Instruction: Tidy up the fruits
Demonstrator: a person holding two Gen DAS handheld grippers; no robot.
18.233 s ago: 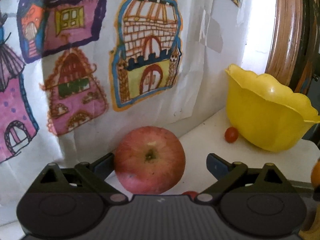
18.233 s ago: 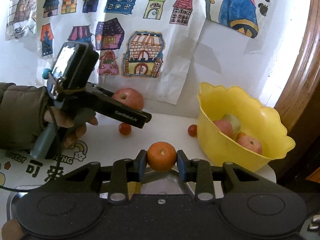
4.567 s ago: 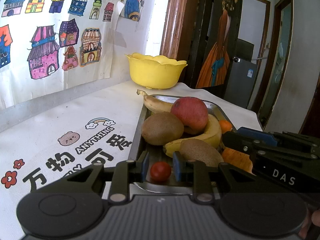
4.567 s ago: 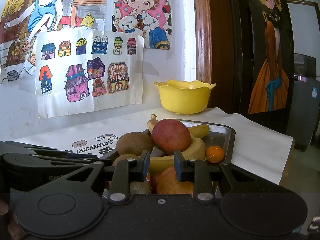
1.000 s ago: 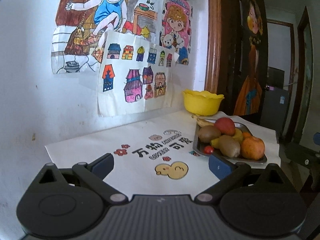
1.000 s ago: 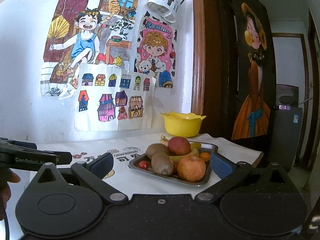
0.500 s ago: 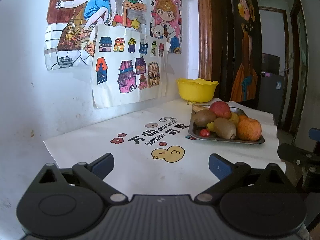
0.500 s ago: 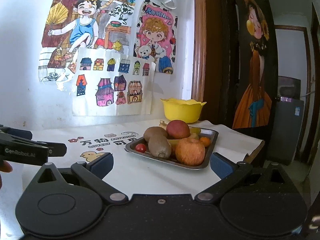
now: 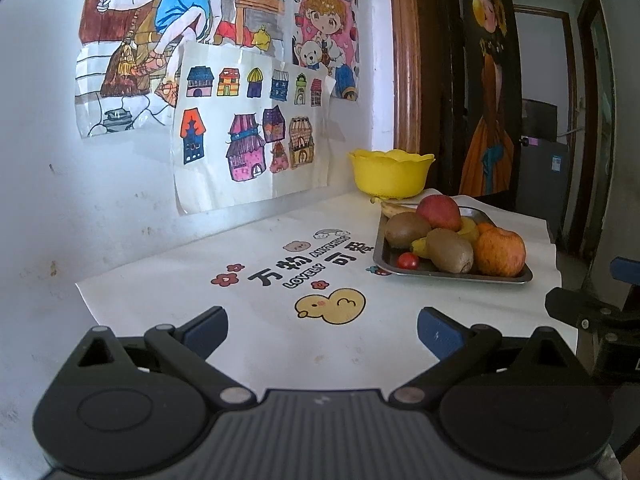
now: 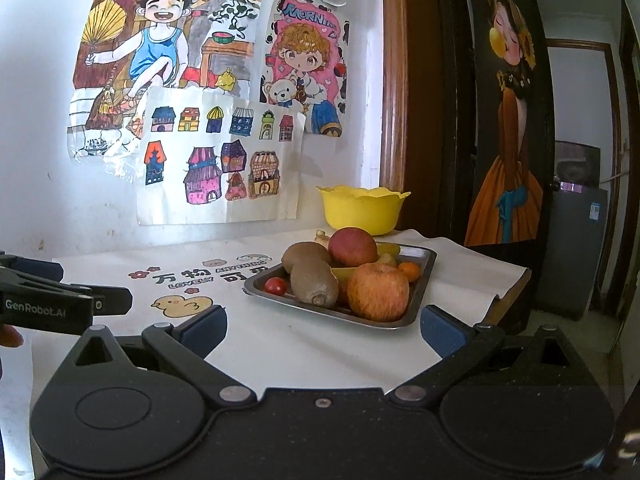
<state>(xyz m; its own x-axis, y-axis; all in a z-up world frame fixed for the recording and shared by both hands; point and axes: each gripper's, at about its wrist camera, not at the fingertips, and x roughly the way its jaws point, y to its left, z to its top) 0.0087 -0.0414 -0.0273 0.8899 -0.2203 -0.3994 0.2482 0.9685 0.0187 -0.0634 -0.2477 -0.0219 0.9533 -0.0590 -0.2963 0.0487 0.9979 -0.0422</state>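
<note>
- Left gripper (image 9: 322, 330): blue-padded fingers spread wide, nothing between them, held above the table cover well short of the tray.
- Right gripper (image 10: 322, 330): fingers likewise spread wide and empty, pointing at the near edge of the tray.
- In the right wrist view the left gripper's side read "GenRobot.AI" in white lettering; a bit of the person's hand (image 10: 10, 336) showed under it at the frame edge.
- White table cover (image 9: 280, 320) was printed with a yellow duck (image 9: 330, 305), red flowers, large Chinese characters, and the words "LOVELY" and "ANYTHING".
- Metal tray (image 10: 422, 280) sat on the cover toward the right, holding all the fruit in a pile.
- Tray contents: cherry tomato (image 10: 275, 286) at the near-left corner, just beside a kiwi (image 10: 314, 280); a second kiwi (image 10: 306, 256) behind it; a yellow-red apple (image 10: 378, 292) at the front; a red apple (image 10: 353, 247) on top at the back; a small orange (image 10: 409, 271) on the right; bananas (image 10: 387, 249) partly hidden beneath.
- Yellow bowl (image 10: 362, 208) stood behind the tray against the wall; its inside was not visible.
- Wall drawings: a sheet of coloured houses (image 10: 218, 166); a pink poster (image 10: 306, 64) headed "MORNING".
</note>
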